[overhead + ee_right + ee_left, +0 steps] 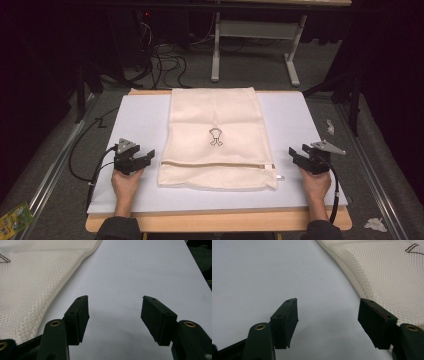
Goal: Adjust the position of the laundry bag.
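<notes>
A cream mesh laundry bag (216, 137) lies flat in the middle of the white table top (140, 115), with a small dark emblem (215, 136) at its centre and a zipper (220, 164) running across near its front edge. My left gripper (148, 156) rests on the table just left of the bag's front corner, open with nothing between its jaws. In the left gripper view the mesh bag (392, 275) lies beyond the right jaw. My right gripper (294, 155) sits to the right of the bag, open and empty. The right gripper view has the bag (32, 282) at its left.
The white sheet lies on a wooden board (215, 220) that shows along the front edge. Cables (165, 62) and a table frame (255, 47) stand on the floor behind. A yellow-green packet (14, 217) lies on the floor at the front left, crumpled paper (375, 224) at the front right.
</notes>
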